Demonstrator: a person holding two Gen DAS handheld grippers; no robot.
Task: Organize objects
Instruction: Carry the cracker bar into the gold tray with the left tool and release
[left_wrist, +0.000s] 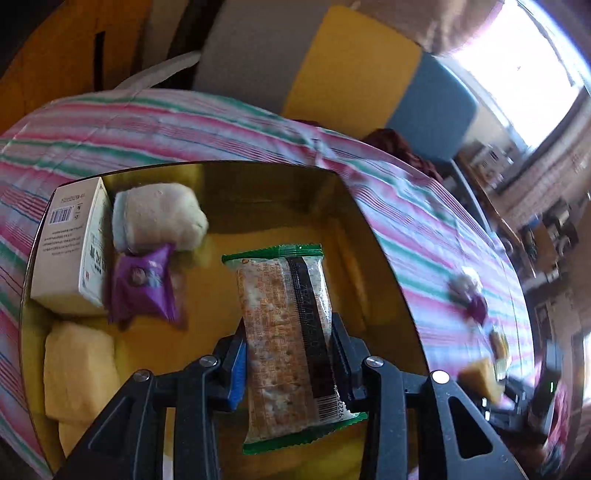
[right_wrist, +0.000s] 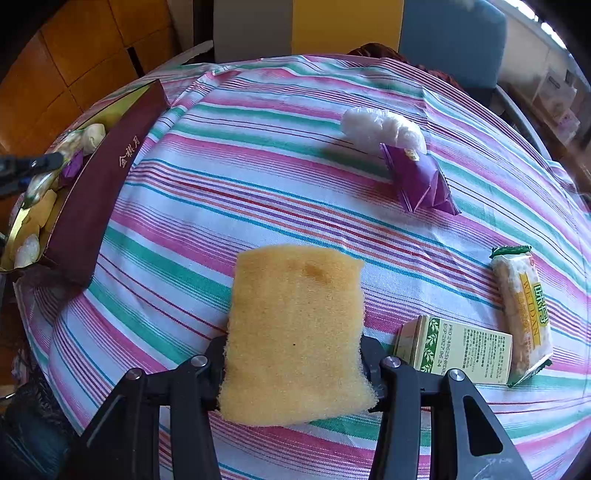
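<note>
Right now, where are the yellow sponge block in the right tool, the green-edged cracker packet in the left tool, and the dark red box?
yellow sponge block (right_wrist: 295, 332): right wrist view, centre of its face.
green-edged cracker packet (left_wrist: 286, 332): left wrist view, mid-wrapper.
dark red box (right_wrist: 98, 192): right wrist view, outer side wall.

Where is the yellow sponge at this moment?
In the right wrist view the yellow sponge is clamped in the right gripper above the striped tablecloth, left of the small green-and-white box.
</note>
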